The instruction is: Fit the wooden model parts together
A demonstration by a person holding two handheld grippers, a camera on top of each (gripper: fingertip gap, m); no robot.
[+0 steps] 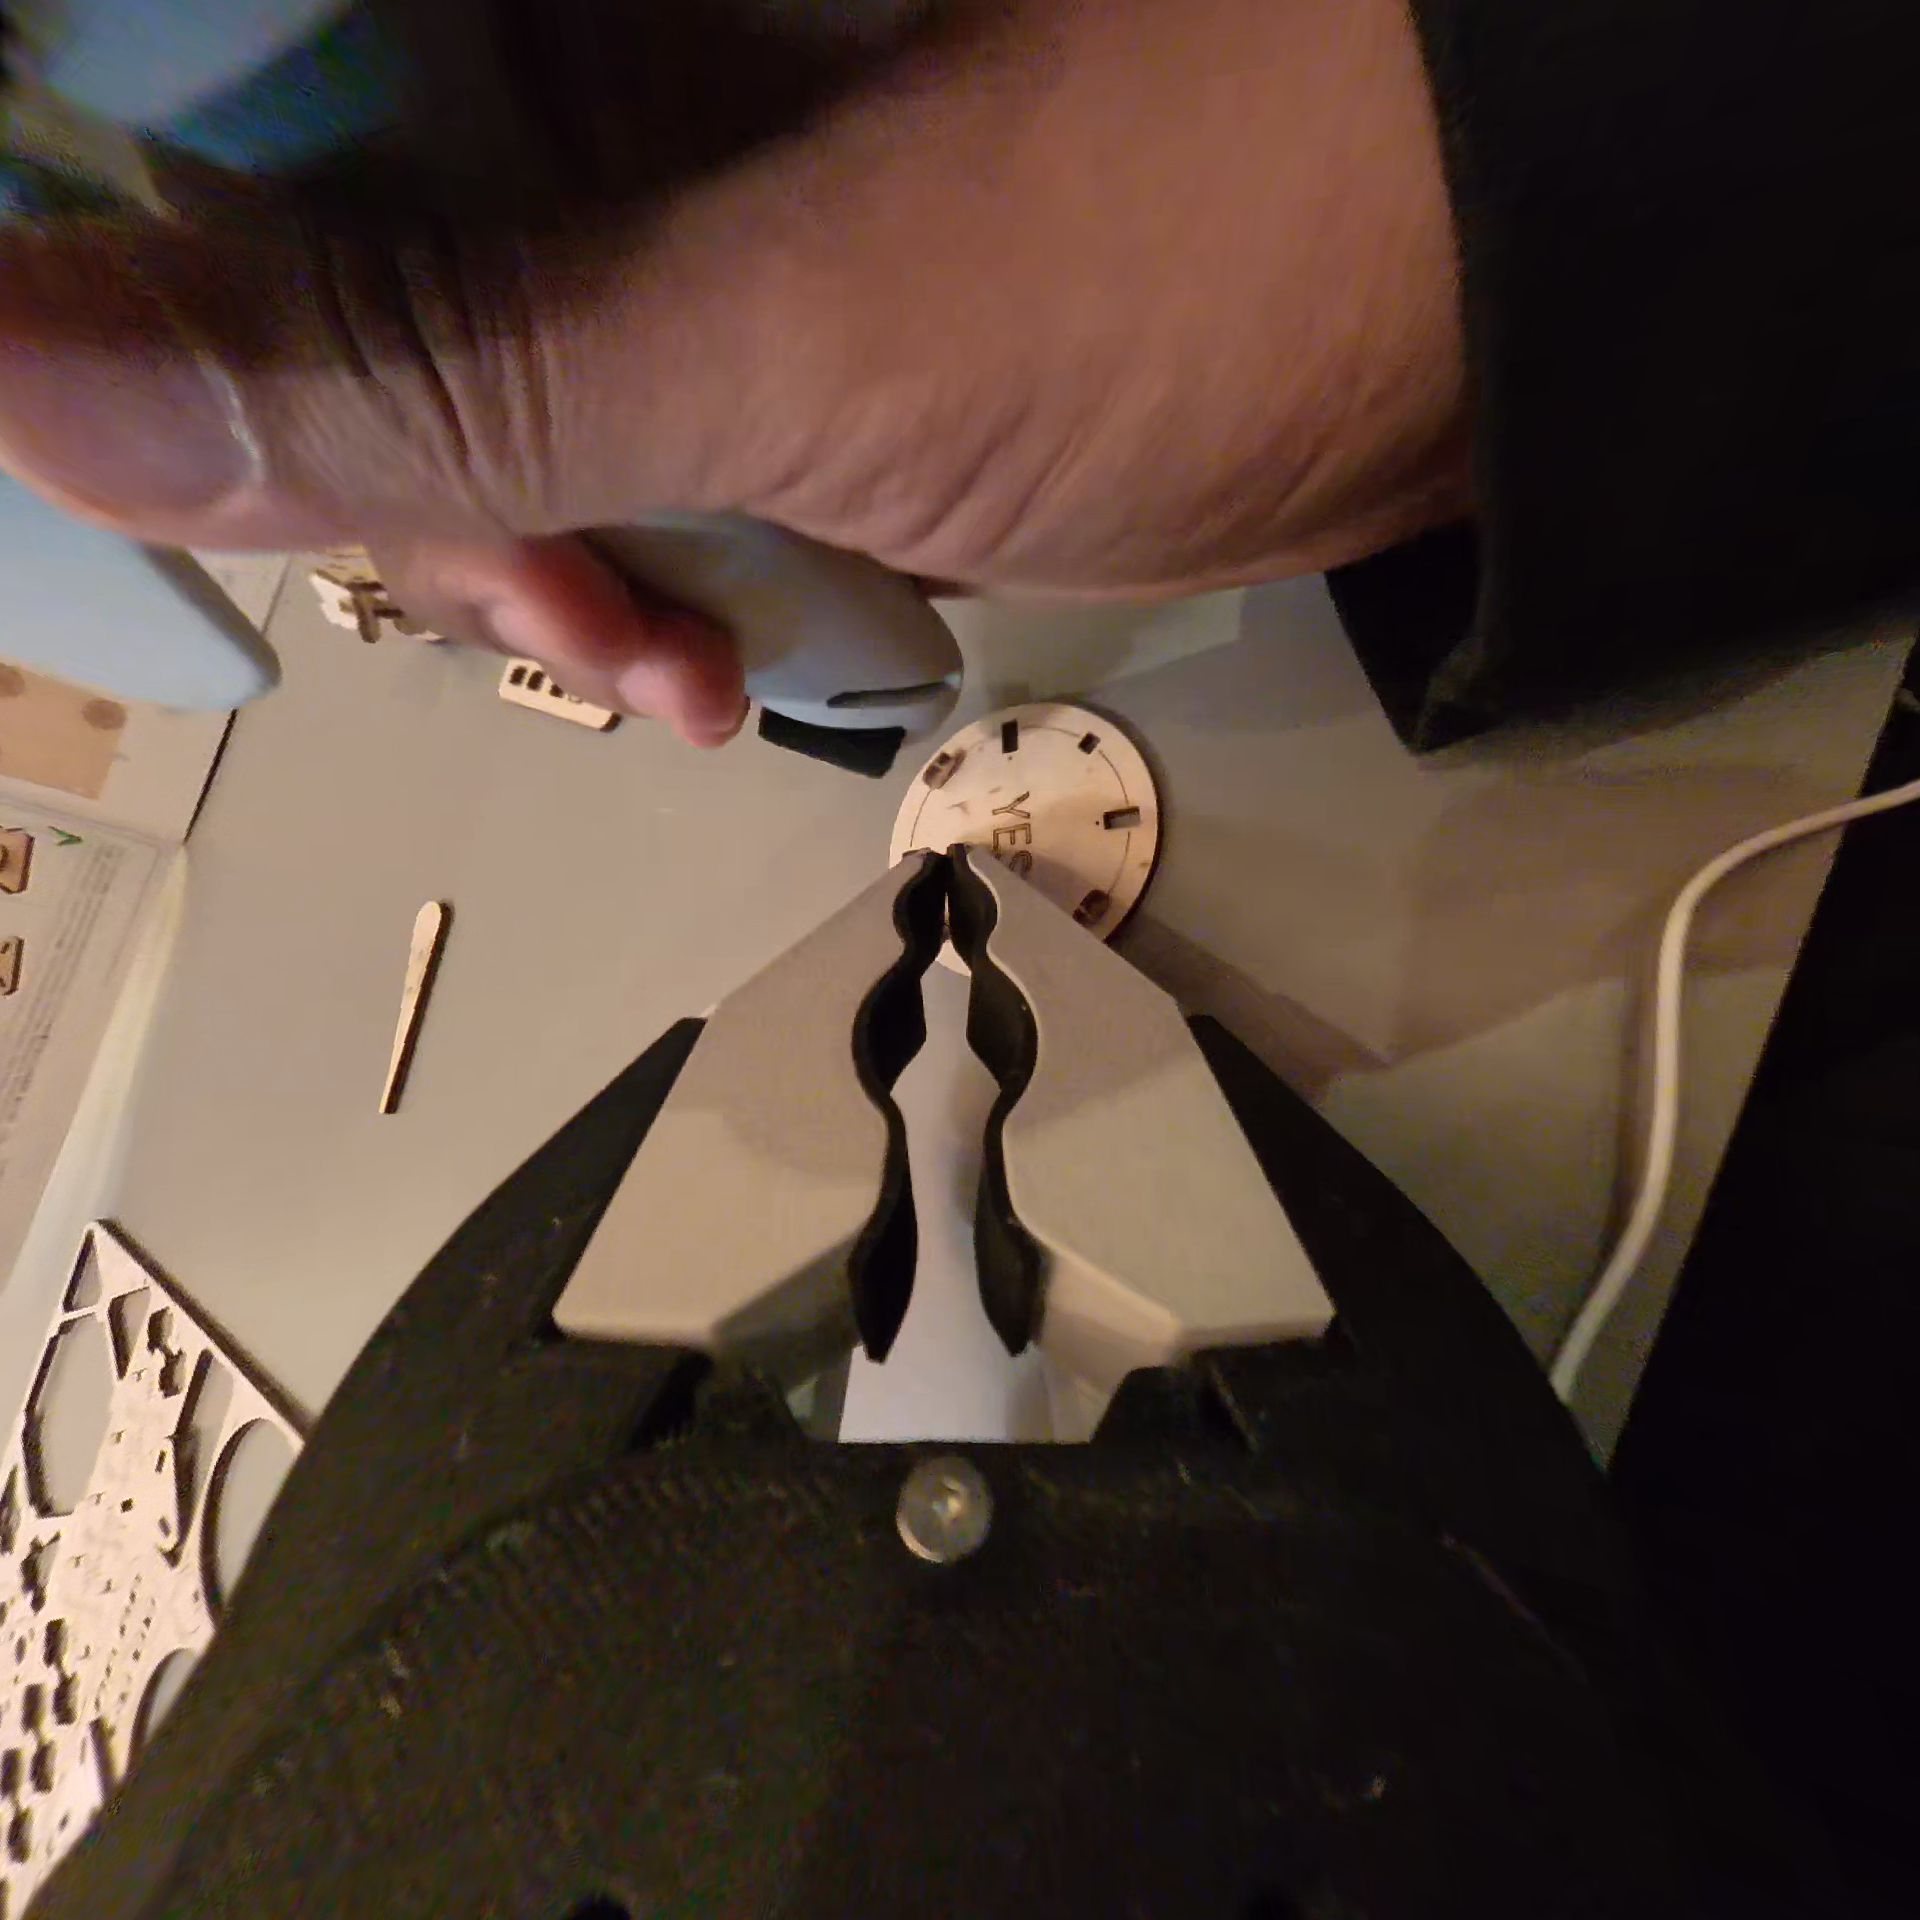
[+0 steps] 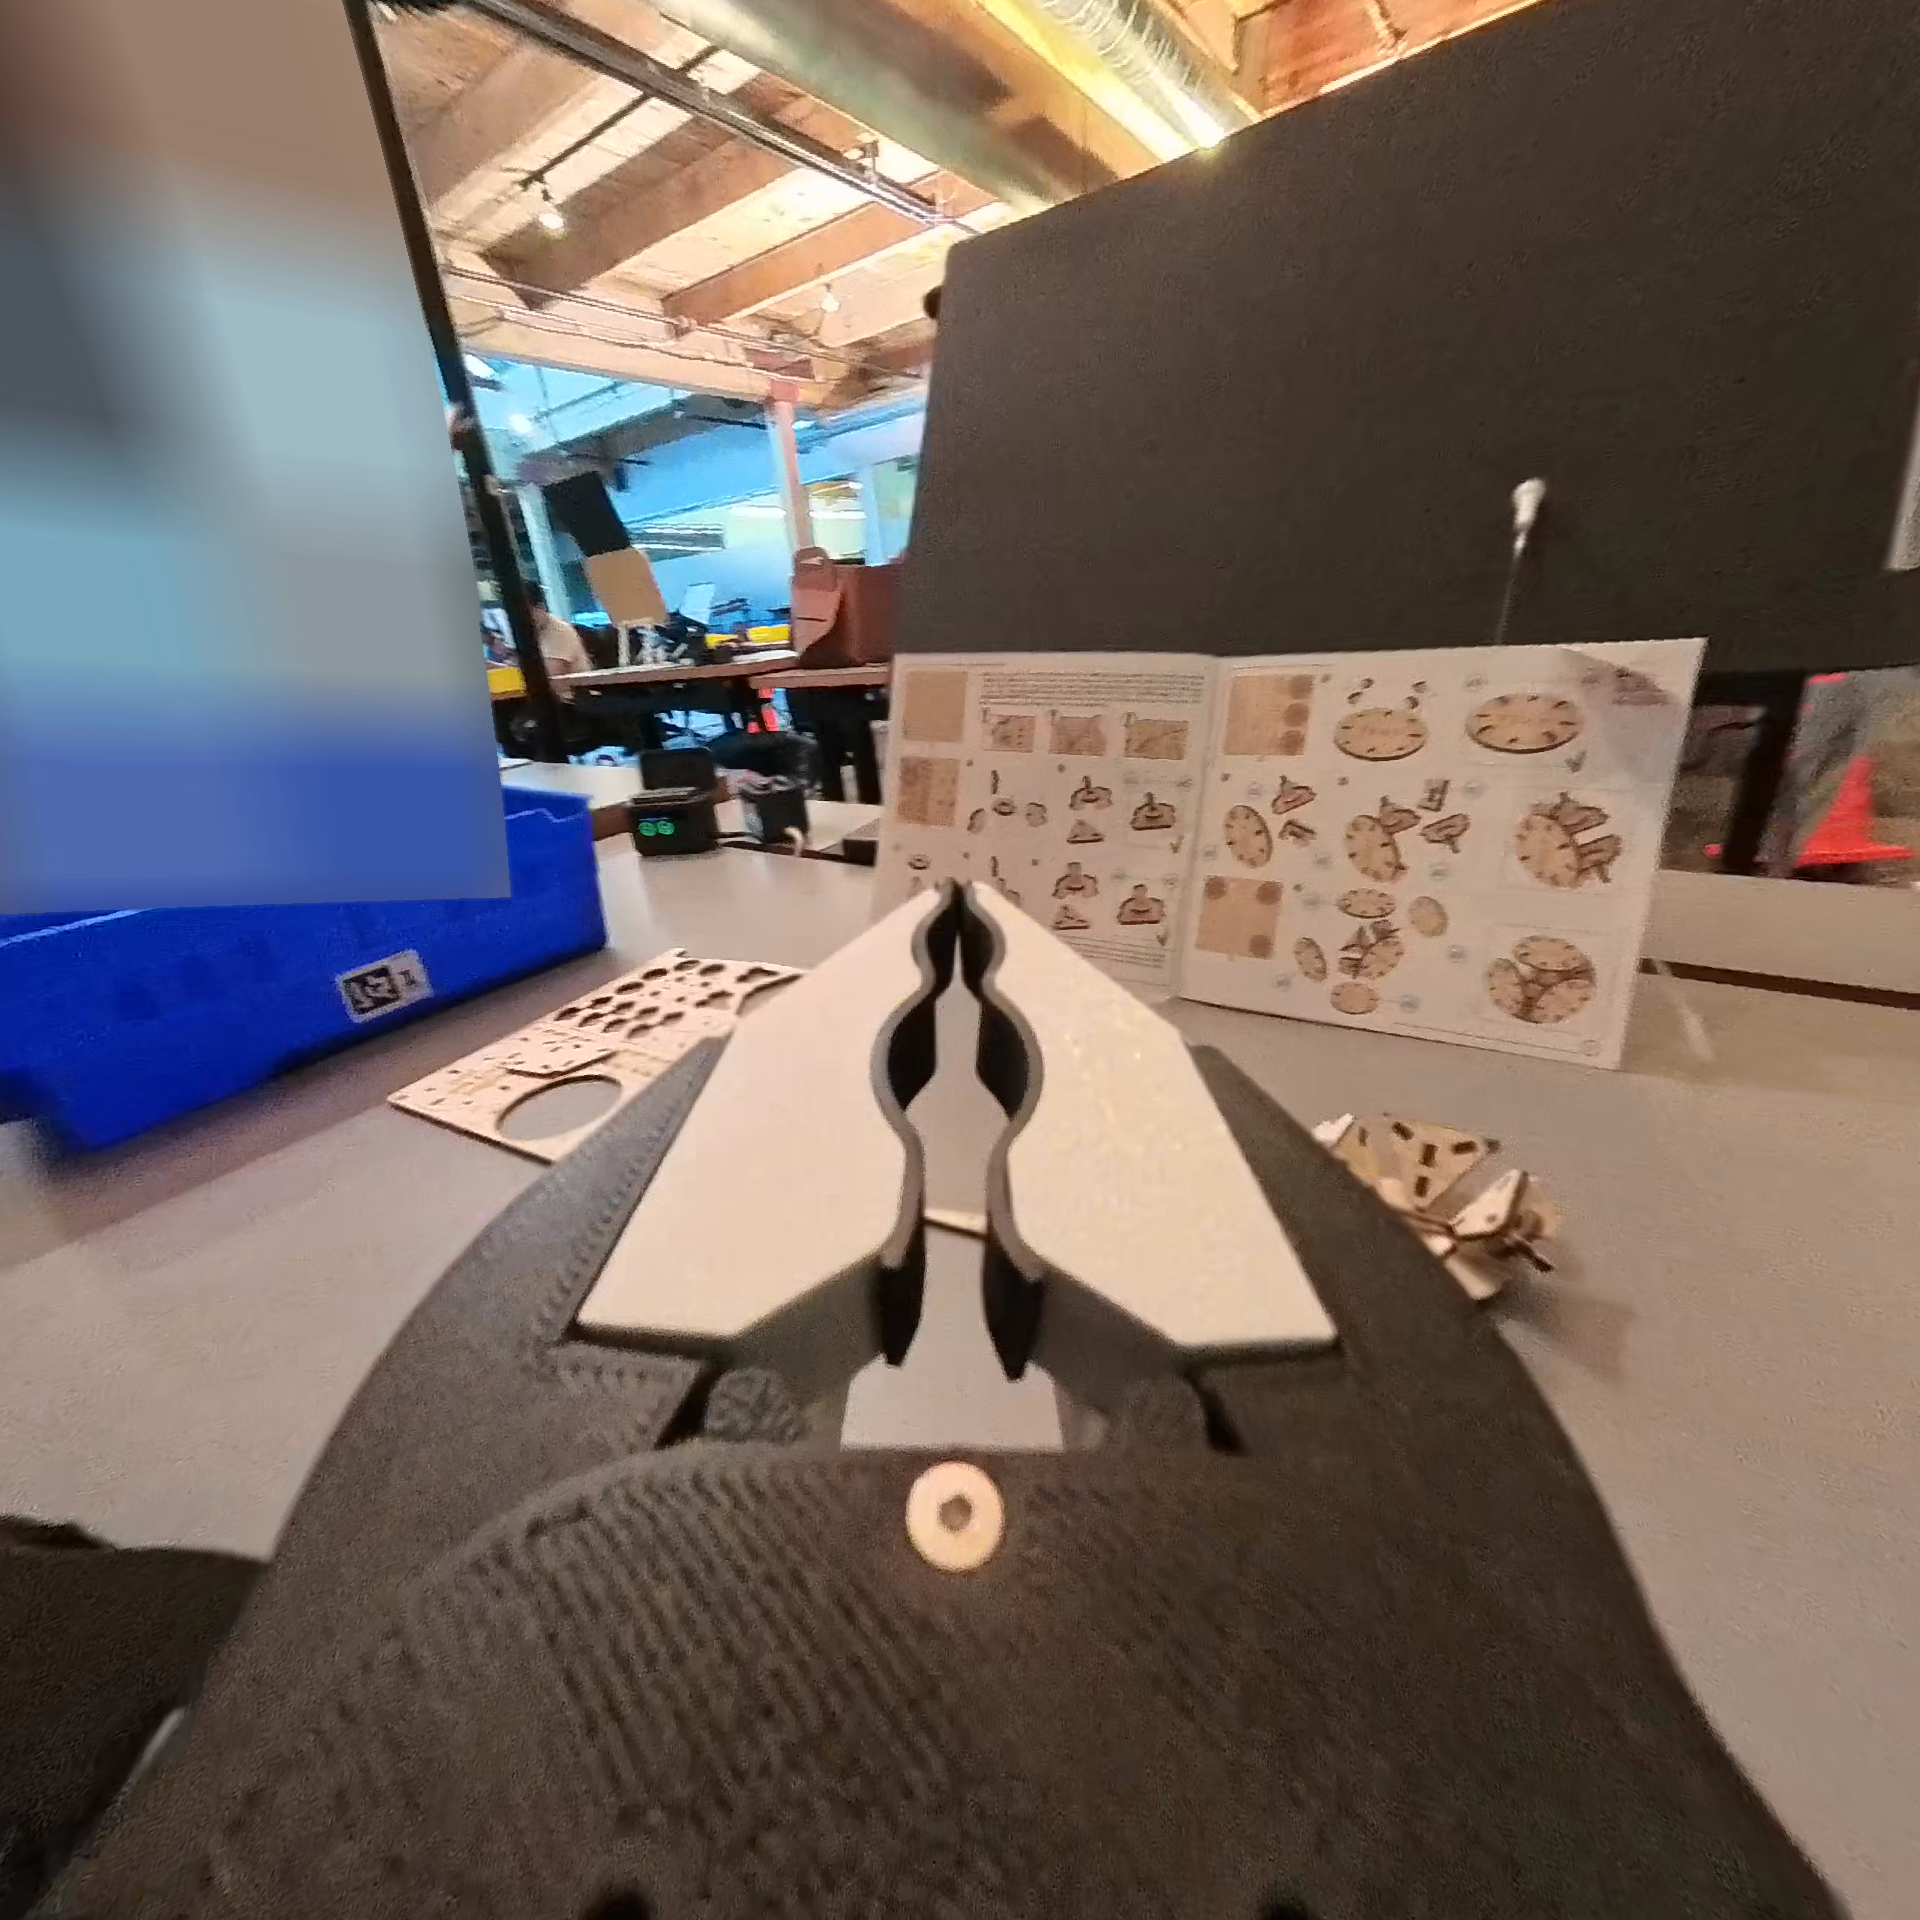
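Left wrist view is half filled by a blurred hand (image 1: pixel 831 312) gripping a pale blue handle (image 1: pixel 831 644), which hides most of the far table; a dark sleeve (image 1: pixel 1662 312) blocks the upper right corner. The left gripper (image 1: pixel 940 854) has its jaws clenched, black pads meeting at the tips with nothing between them, and the tips sit over the near edge of one round wooden disc (image 1: pixel 1060 821) lying flat on the grey table (image 1: pixel 623 935); whether they touch it cannot be told. The disc's lower part is covered by the fingers. One thin tapered wooden stick (image 1: pixel 416 1003) lies well to the left, one cut-out wooden sheet (image 1: pixel 94 1507) is cropped at the lower left corner, and two small wooden pieces near the hand are partly hidden. One white cable (image 1: pixel 1662 1039) runs along the right. Right wrist view shows the right gripper (image 2: pixel 958 888) raised above the table, jaws likewise closed on nothing. A blurred patch covers the upper left. One blue bin (image 2: pixel 312 977) is cut off at the left, one cut-out wooden sheet (image 2: pixel 582 1039) lies partly behind the gripper, one open instruction sheet (image 2: pixel 1351 831) stands against a dark panel (image 2: pixel 1351 416), and one small assembled wooden piece (image 2: pixel 1444 1195) lies to the right, its form hard to make out.
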